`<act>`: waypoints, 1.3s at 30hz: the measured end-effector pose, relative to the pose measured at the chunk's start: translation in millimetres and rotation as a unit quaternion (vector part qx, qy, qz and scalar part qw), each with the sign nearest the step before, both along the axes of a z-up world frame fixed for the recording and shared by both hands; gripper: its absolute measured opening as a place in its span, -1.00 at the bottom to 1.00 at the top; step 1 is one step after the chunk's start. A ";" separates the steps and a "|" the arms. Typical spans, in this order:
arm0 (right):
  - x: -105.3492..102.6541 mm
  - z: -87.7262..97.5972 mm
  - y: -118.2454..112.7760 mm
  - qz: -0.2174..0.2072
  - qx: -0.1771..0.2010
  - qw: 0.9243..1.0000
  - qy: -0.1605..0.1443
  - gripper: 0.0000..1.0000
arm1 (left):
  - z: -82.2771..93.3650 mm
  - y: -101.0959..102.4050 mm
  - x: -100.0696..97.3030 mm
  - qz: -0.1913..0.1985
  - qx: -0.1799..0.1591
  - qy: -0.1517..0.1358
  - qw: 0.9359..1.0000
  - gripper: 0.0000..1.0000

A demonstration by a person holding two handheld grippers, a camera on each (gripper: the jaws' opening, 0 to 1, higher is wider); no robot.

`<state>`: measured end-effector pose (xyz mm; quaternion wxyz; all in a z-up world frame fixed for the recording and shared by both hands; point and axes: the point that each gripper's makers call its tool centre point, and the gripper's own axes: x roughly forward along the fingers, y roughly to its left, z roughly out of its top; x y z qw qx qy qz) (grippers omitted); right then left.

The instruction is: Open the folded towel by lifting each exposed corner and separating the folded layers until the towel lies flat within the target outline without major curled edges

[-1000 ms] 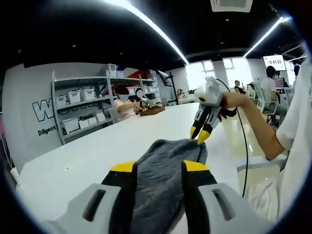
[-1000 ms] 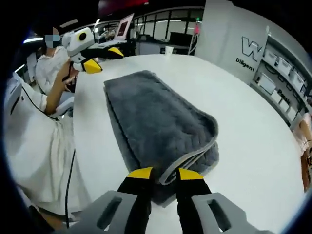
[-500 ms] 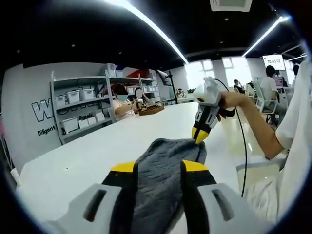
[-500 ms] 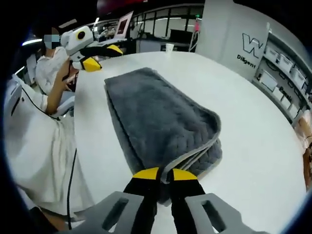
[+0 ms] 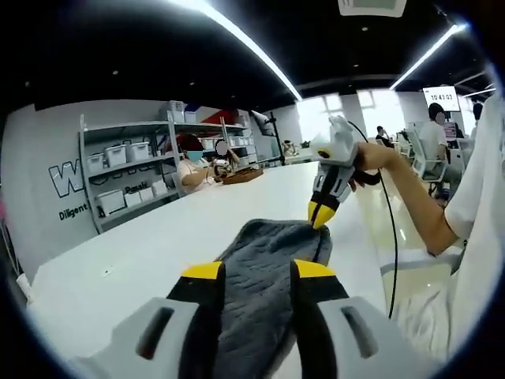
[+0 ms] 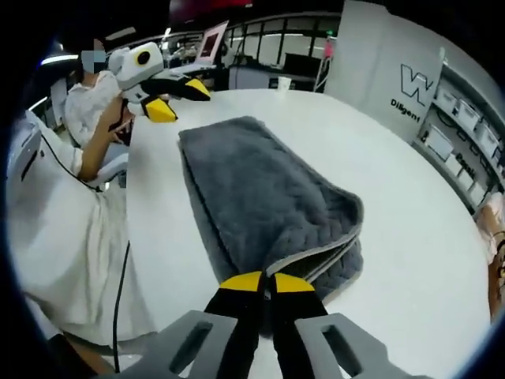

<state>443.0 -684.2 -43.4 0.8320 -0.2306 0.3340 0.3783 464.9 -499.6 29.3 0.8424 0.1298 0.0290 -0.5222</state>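
Observation:
A grey quilted towel lies folded on the white table, its layers stacked at the near corner in the right gripper view. My right gripper is shut on the light-trimmed edge of the top layer at that corner. In the left gripper view the right gripper pinches the towel's far end. My left gripper stands open at the opposite end, jaws apart with the towel showing between them. From the right gripper view the left gripper hovers open just beyond the towel's far corner.
A person in white stands at the table's edge, and a cable hangs from the right gripper. Shelves with white bins line the wall. People sit at the table's far end. A cup stands at the far edge.
My right gripper's jaws have gone from apart to shut on the towel's top-layer corner. The left gripper has stayed open at the other end.

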 end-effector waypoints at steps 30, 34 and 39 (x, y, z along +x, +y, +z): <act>11.2 39.3 46.6 0.052 0.003 0.994 -0.093 -1.00 | -1.9 -2.8 -3.1 -0.006 0.007 0.003 1.000 -0.32; 11.9 43.6 53.4 0.060 0.006 0.993 -0.102 -1.00 | -2.3 -3.6 -4.3 -0.007 0.009 0.003 1.000 -0.32; 13.3 49.0 64.1 0.071 0.010 0.990 -0.118 -1.00 | -0.5 -6.2 -6.5 -0.013 0.000 0.005 1.000 -0.33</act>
